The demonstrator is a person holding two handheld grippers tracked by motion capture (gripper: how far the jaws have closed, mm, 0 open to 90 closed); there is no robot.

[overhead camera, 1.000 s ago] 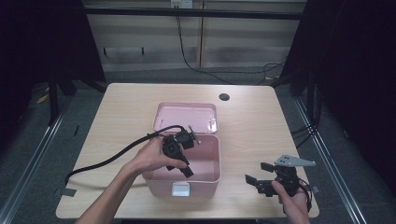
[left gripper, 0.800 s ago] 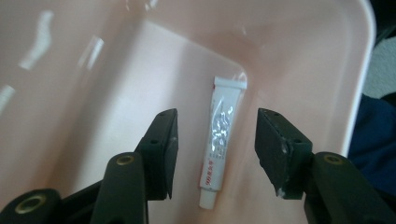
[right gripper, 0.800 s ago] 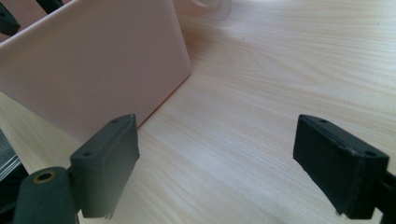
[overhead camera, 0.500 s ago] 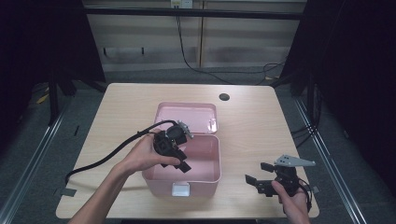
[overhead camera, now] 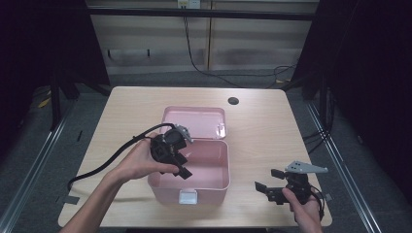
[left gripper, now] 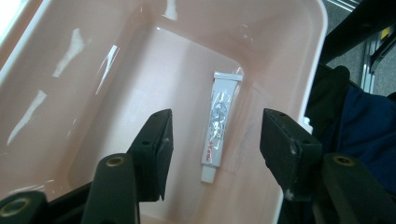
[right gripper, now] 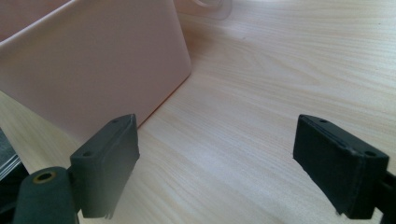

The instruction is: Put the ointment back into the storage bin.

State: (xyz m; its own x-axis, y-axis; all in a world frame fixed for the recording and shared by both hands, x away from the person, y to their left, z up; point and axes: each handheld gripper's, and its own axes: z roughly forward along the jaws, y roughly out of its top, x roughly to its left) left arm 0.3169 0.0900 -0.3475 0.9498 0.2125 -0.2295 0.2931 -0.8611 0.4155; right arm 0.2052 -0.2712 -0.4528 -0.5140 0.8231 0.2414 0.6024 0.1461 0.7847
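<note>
A pink box (overhead camera: 214,182) stands open at the table's middle, its lid (overhead camera: 194,122) tipped back behind it. A small white tube (left gripper: 219,123) lies flat on the box's floor. My left gripper (overhead camera: 180,164) hangs over the box's left rim and points down into it. Its jaws have just been opening and stand wide above the tube without touching it (left gripper: 215,149). My right gripper (overhead camera: 266,180) rests low near the table's front right edge, open and empty, aimed at the box's side wall (right gripper: 93,74).
A black cable (overhead camera: 111,160) trails from the left gripper across the table's left side. A dark round hole (overhead camera: 233,101) sits near the table's far edge. Bare wood (right gripper: 261,93) lies between the right gripper and the box.
The left gripper has risen and drawn back toward the box's left rim. The right gripper has stayed where it was.
</note>
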